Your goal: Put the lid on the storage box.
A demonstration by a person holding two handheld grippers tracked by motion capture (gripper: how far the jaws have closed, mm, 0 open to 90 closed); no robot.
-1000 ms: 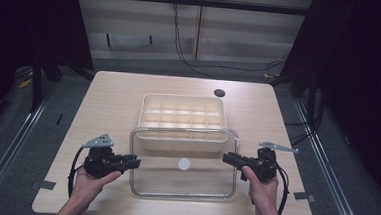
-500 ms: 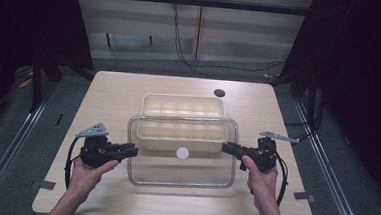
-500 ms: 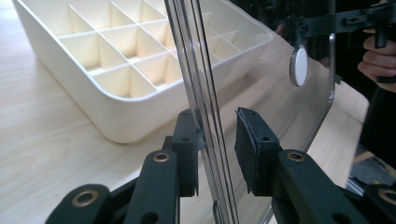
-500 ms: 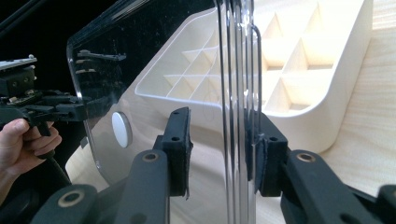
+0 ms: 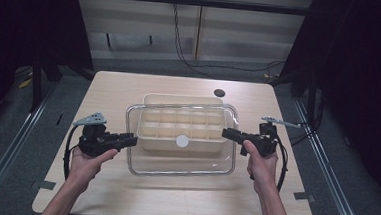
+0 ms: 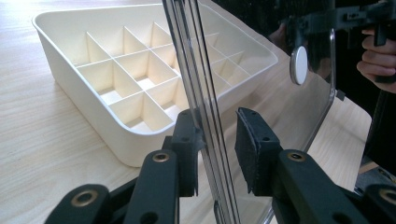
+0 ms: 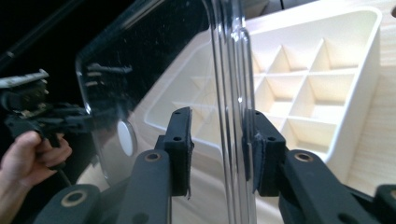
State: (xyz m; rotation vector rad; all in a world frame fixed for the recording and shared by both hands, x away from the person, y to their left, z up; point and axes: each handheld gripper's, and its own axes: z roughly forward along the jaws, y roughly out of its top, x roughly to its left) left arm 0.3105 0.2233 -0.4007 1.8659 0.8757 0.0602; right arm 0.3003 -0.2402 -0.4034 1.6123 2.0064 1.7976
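A clear plastic lid (image 5: 180, 163) with a white round sticker (image 5: 182, 141) hangs tilted over the near part of a cream compartment box (image 5: 179, 101). My left gripper (image 5: 132, 139) is shut on the lid's left edge and my right gripper (image 5: 225, 133) on its right edge. In the left gripper view the lid's rim (image 6: 196, 70) runs up between the jaws of that gripper (image 6: 217, 140), with the box (image 6: 70, 84) behind. In the right gripper view the lid (image 7: 154, 60) stands between the jaws of that gripper (image 7: 217, 135), the box (image 7: 355, 93) to the right.
The box sits mid-table on a light wooden table (image 5: 129, 89). A small dark round thing (image 5: 219, 93) lies behind the box. Dark curtains flank the table, and cables run on the floor beyond its far edge.
Both grippers have carried the lid away from the person, from the table's front part to a place over the box's near half.
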